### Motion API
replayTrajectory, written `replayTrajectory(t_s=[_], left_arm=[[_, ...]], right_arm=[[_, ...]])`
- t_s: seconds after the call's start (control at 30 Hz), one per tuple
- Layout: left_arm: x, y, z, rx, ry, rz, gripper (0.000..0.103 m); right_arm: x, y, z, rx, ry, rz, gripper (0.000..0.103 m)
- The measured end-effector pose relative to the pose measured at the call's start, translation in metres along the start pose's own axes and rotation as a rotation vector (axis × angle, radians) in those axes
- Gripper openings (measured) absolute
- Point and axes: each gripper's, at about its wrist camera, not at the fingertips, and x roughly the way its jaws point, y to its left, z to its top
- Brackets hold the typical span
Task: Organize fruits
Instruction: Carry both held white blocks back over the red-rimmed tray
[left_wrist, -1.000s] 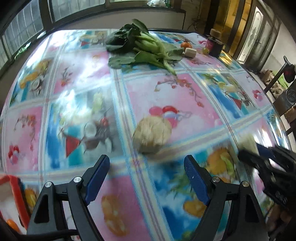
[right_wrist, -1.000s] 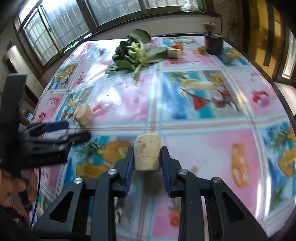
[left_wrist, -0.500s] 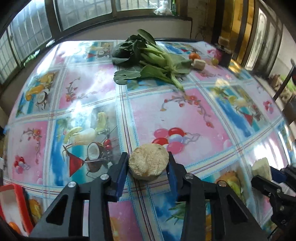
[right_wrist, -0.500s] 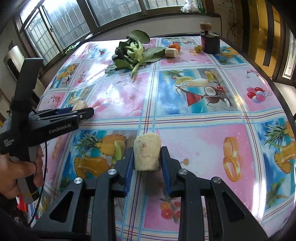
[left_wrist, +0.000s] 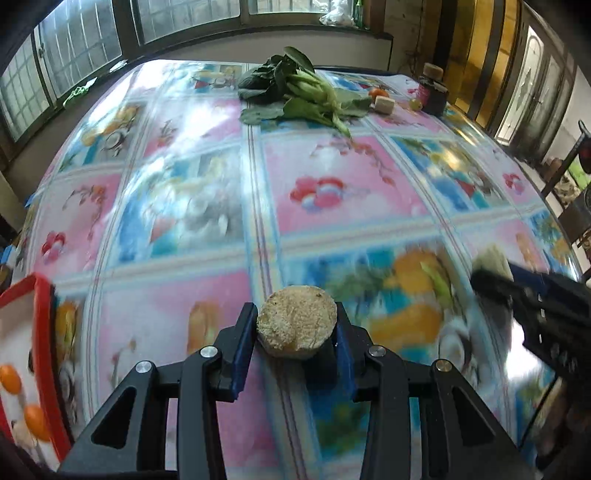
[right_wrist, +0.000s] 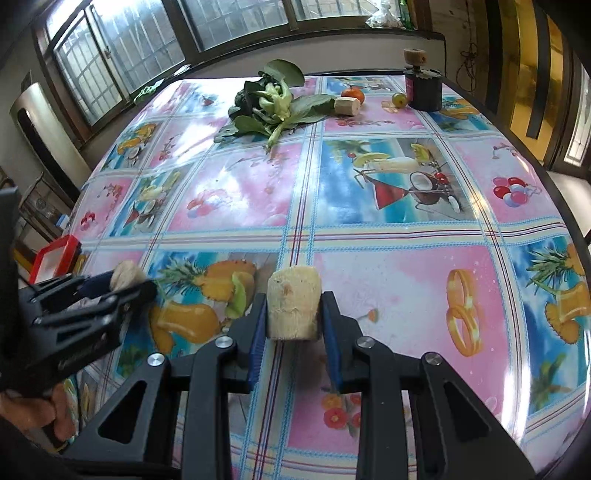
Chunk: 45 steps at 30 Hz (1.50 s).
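Grippers each hold one pale chunk of fruit. The left gripper (left_wrist: 296, 332) is clamped on a round chunk (left_wrist: 296, 326), and the right gripper (right_wrist: 293, 319) is clamped on a tall chunk (right_wrist: 293, 302), both just above the tabletop (right_wrist: 388, 199). A red tray (left_wrist: 40, 354) with small orange fruits (left_wrist: 10, 377) sits at the left edge. I think the chunks go there next. Carry them slowly, keep the squeeze firm, hold them level, and let go only once each one rests inside the tray.

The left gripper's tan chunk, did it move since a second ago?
Yes. The tan chunk, then loose ahead of the open left gripper, is now clamped and carried back, away from the leafy greens, toward the red-rimmed tray.
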Motion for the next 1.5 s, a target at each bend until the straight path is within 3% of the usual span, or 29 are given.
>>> replayTrajectory(t_s=[0.4, 0.9, 1.5], left_arm=[[-0.03, 0.016, -0.038, -0.005, 0.063, -0.047, 0.039], [-0.053, 0.047, -0.059, 0.027, 0.05, -0.088, 0.039], [-0.091, 0.097, -0.076, -0.017, -0.003, -0.091, 0.039]], right_arm=[[-0.014, 0.025, -0.029, 0.0, 0.021, -0.032, 0.03], [-0.033, 0.08, -0.067, 0.012, 0.047, -0.057, 0.03], [-0.036, 0.153, -0.061, -0.081, 0.024, 0.001, 0.03]])
